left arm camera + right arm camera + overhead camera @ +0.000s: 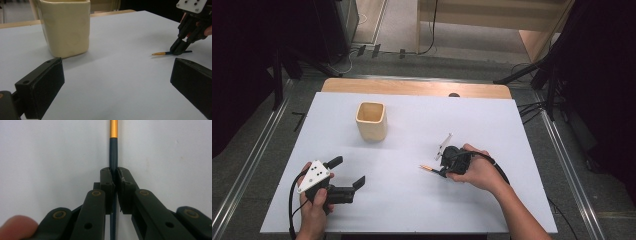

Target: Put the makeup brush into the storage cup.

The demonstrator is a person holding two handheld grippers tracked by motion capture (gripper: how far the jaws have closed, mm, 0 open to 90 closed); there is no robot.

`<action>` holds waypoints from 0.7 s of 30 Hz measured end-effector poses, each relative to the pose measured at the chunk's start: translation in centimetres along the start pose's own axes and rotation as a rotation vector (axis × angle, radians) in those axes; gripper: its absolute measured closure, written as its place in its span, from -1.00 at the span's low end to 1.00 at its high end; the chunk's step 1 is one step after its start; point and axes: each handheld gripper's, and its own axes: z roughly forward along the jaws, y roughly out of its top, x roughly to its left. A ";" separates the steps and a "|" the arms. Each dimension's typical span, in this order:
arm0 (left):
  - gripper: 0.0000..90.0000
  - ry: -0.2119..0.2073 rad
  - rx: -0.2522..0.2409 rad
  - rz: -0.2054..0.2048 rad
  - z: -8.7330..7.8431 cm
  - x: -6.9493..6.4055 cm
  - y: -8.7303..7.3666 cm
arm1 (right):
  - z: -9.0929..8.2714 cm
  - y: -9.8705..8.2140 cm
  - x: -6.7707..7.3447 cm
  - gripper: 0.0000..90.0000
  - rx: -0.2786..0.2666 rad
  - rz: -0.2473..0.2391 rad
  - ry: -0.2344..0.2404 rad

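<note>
A thin pen with a dark blue shaft and an orange-gold end lies flat on the white table, right of the middle. My right gripper points down at it and is shut on the blue shaft; in the right gripper view the pads pinch the pen from both sides. My left gripper rests at the near left, open with nothing between its jaws. In the left gripper view a cream cup stands ahead, with the pen and my right gripper at the right.
The cream cup stands upright at the back left of the table, well apart from both grippers. A wooden strip runs along the far edge. Dark stands and cables line the floor on both sides.
</note>
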 end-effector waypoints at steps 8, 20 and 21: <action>-1.00 0.001 -0.014 0.012 0.7 -0.5 1.0 | -0.7 -0.8 0.4 0.89 -0.149 0.051 -0.033; -1.00 -0.023 -0.060 0.020 2.2 -1.3 3.1 | -2.8 -2.2 1.0 0.89 -0.482 0.158 -0.081; -1.00 -0.023 -0.063 0.025 2.3 -1.4 3.2 | -2.9 -2.3 1.0 0.89 -0.510 0.165 -0.083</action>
